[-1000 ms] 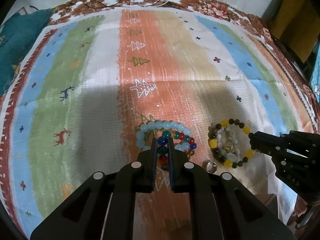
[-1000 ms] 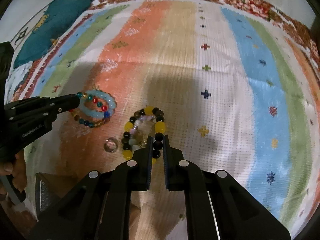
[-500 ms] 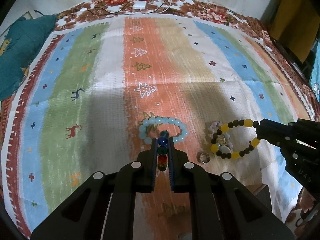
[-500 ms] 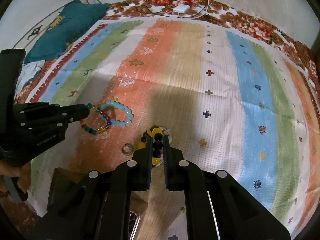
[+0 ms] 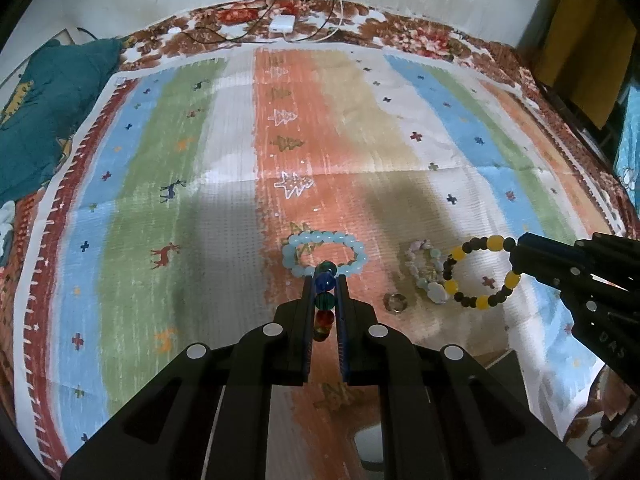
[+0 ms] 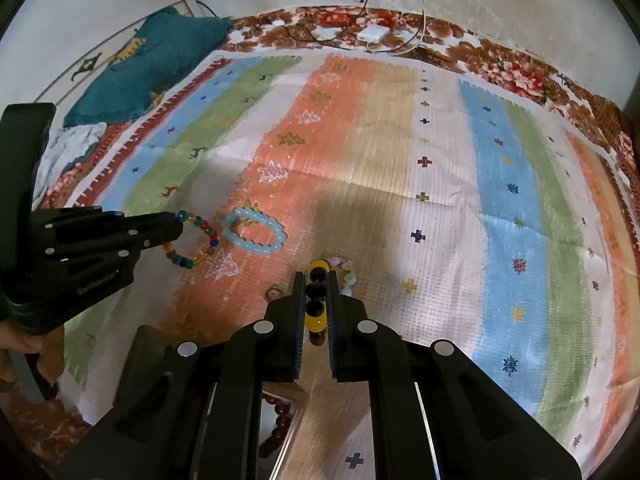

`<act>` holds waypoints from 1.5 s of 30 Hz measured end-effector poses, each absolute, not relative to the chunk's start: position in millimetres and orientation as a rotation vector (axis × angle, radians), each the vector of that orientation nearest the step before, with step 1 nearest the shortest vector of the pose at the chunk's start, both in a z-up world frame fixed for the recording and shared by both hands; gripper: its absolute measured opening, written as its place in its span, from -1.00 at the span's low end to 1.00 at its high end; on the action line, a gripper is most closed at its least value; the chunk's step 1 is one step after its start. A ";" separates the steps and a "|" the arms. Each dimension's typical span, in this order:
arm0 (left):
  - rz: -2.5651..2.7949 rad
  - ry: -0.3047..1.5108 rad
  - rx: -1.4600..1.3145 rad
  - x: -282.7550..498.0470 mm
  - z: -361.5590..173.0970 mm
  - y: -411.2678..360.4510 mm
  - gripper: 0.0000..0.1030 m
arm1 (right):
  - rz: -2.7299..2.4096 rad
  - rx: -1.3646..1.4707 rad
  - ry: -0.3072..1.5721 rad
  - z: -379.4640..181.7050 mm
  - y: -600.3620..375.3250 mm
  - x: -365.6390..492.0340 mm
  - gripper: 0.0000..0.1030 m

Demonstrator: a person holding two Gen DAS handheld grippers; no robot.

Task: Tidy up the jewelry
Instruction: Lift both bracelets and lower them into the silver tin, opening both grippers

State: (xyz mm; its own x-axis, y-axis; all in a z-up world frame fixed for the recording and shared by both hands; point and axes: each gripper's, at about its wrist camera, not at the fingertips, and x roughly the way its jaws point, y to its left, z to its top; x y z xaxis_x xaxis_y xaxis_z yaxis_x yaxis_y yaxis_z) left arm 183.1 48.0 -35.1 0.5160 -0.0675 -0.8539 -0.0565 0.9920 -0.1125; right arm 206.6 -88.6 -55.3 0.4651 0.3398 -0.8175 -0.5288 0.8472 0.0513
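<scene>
My left gripper [image 5: 325, 280] is shut on a multicolour bead bracelet [image 5: 325, 300] and holds it above the striped cloth; the bracelet also shows hanging from it in the right wrist view [image 6: 192, 240]. My right gripper [image 6: 316, 280] is shut on a yellow-and-black bead bracelet [image 6: 316, 312], seen as a hanging loop in the left wrist view [image 5: 480, 272]. A pale blue bead bracelet [image 5: 324, 254] lies on the orange stripe. A pale pastel bracelet [image 5: 426, 270] and a small silver ring [image 5: 395, 303] lie beside it.
The striped cloth [image 5: 200, 200] covers a bed. A teal cushion [image 5: 44, 108] lies far left. A white charger with cables [image 5: 282, 24] sits at the far edge. An open box with dark red beads [image 6: 280, 424] is under my right gripper.
Both grippers have risen and pulled back, each lifting its bracelet off the cloth. The pale blue bracelet, pastel bracelet and ring stay on the cloth.
</scene>
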 end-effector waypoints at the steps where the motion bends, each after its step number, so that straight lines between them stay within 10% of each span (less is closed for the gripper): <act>1: -0.005 1.025 -0.129 180.8 -33.6 46.9 -0.82 | 0.540 -0.218 0.945 -54.3 -89.3 205.2 -0.80; 45: -0.074 0.915 -0.149 92.4 12.8 11.7 -0.82 | 0.642 -0.229 0.834 -12.1 -96.6 119.9 -0.80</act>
State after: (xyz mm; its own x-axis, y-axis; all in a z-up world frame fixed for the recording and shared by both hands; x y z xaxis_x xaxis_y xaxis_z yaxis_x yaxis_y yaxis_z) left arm 92.4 11.7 12.8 0.6083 -0.1275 -0.7834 0.0008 0.9871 -0.1600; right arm 119.9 -96.6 -12.1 0.4977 0.4381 -0.7486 -0.6115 0.7893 0.0554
